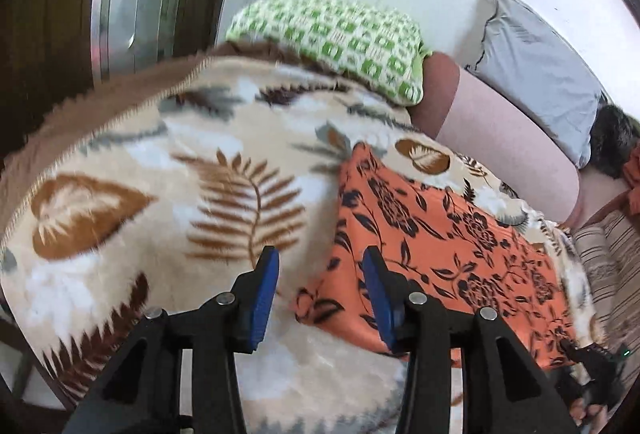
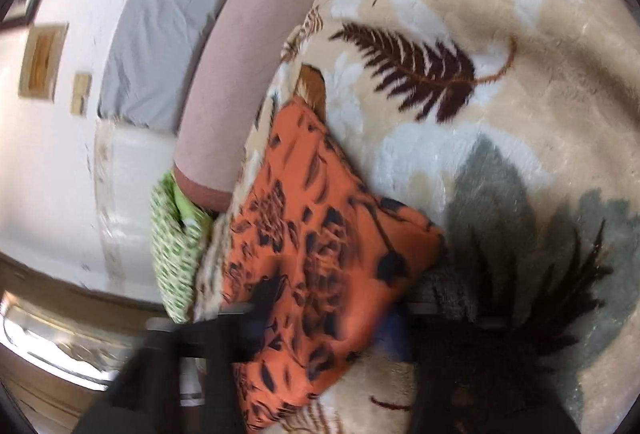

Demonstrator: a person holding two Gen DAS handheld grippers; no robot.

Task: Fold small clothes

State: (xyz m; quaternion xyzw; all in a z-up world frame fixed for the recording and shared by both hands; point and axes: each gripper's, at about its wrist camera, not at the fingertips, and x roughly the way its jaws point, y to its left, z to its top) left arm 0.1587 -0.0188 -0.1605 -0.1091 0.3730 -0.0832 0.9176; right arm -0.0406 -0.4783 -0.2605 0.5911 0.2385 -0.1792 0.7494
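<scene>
An orange cloth with dark flowers (image 1: pixel 440 234) lies spread on a beige blanket printed with leaves (image 1: pixel 160 174). My left gripper (image 1: pixel 320 256) hovers above the cloth's near left edge. Its blue pads (image 1: pixel 264 290) stand apart with nothing between them, so it is open. In the blurred right wrist view the orange cloth (image 2: pixel 312 218) runs down between the fingers of my right gripper (image 2: pixel 330 310), which is shut on it near a corner. The right gripper (image 1: pixel 592 366) also shows as a dark shape at the cloth's lower right corner.
A green-and-white patterned pillow (image 1: pixel 340 38), a pink bolster (image 1: pixel 500 146) and a grey pillow (image 1: pixel 540 74) line the far side against a white wall. A dark hairy shape (image 1: pixel 612 142) sits at the right. Striped fabric (image 1: pixel 612 254) borders the blanket's right side.
</scene>
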